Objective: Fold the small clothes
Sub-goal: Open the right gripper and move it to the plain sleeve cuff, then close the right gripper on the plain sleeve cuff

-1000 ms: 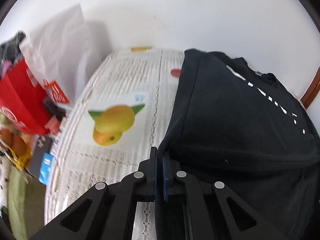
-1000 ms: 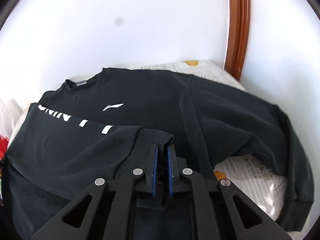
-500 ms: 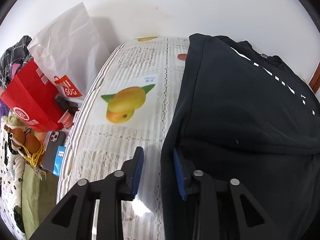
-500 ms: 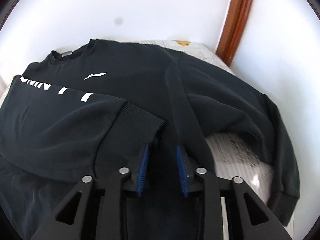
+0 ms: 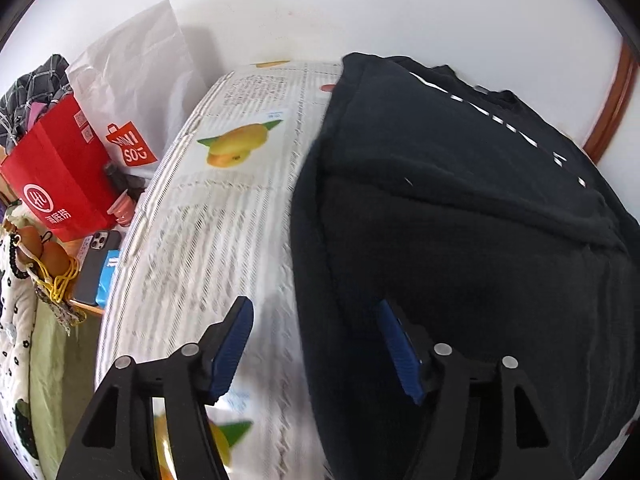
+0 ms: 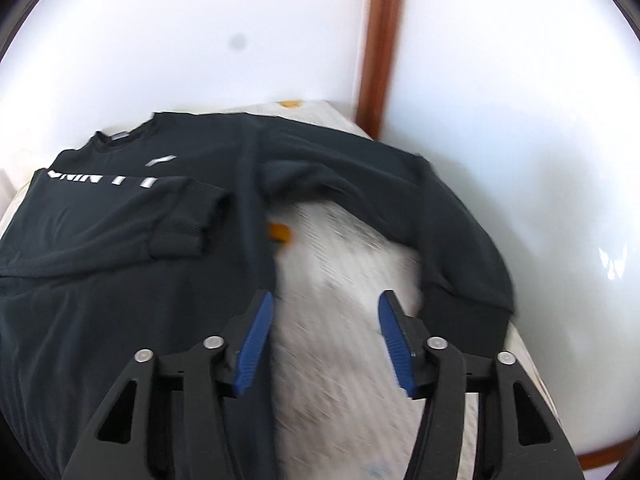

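Note:
A black long-sleeved sweatshirt [image 6: 100, 280] with white lettering lies on the table; it also shows in the left wrist view [image 5: 460, 220]. Its one sleeve [image 6: 120, 216] is folded across the chest, cuff [image 6: 188, 220] lying flat. The other sleeve [image 6: 452, 232] curves out to the right, unfolded. My left gripper [image 5: 312, 344] is open and empty, straddling the sweatshirt's left folded edge. My right gripper [image 6: 324, 332] is open and empty above the bare cloth between the sweatshirt's body and the right sleeve.
The table wears a white cloth with mango prints [image 5: 236, 144]. Left of the table stand a red paper bag [image 5: 56, 176] and a white bag [image 5: 132, 80], with a phone [image 5: 96, 264] below. A white wall and a brown wooden post [image 6: 380, 40] stand behind.
Both grippers let go of the folded sleeve, opened wide and drew back. The right gripper swung right toward the unfolded sleeve. The cuff now lies flat on the chest.

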Available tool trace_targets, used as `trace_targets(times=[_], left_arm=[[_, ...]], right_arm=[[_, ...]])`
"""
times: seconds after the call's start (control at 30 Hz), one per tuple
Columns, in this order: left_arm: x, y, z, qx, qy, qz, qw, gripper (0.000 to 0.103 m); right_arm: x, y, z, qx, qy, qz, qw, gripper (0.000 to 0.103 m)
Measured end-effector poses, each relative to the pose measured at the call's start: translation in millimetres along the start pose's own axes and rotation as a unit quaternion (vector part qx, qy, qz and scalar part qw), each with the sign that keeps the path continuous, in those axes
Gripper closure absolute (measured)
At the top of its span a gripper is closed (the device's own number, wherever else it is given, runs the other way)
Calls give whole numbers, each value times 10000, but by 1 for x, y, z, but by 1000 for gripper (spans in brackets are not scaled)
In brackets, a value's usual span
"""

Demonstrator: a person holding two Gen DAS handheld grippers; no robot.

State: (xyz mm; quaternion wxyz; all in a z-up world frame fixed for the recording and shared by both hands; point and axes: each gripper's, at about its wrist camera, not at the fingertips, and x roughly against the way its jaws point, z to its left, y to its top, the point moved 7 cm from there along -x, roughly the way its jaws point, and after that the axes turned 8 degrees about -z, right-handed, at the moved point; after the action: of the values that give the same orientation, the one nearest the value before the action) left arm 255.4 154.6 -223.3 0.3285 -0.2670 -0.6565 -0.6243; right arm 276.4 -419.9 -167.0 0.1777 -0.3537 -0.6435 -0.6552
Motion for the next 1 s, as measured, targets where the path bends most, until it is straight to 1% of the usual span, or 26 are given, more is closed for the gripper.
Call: trace_targets(times=[0.07,0.17,0.2,0.33,0.5,0.57,0.67,0.77,0.83,0.9,1.0], left_arm=[[5,-10,-5,-108,18,-38,9999,38],[9,-25,-7,-224,131,-109,9996,38],[12,-27,-6,-182,141,-209,9995,38],[14,-32,1,92,140,-310,9994,36],[15,-35,1,62,183,-472,9987,35],[15,-36,2,75,185,-531,9984,34],[15,-38,3,114,187,-512,9984,31],[14,-38,3,135,205,-500,9984,28],[13,-38,4,171,198,-490,9985,26],[12,-39,6,205,238,-467,9984,20],[12,-39,7,225,272,-449,9984,18]], right_arm=[[4,-11,-23,-112,-95,71,9999,47],[10,-27,-55,-272,-358,71,9990,47],[11,-32,-63,-329,-383,67,9987,47],[9,-49,-86,-519,-369,70,9979,47],[-3,-52,-81,-396,-224,38,9990,46],[-11,-49,-75,-394,-184,72,9990,43],[-24,-44,-67,-466,-85,33,9989,37],[-38,-36,-65,-417,-280,29,9987,36],[-46,-33,-64,-448,-310,88,9985,36],[-58,-33,-64,-384,-488,234,9978,36],[-65,-31,-64,-338,-605,189,9974,36]])
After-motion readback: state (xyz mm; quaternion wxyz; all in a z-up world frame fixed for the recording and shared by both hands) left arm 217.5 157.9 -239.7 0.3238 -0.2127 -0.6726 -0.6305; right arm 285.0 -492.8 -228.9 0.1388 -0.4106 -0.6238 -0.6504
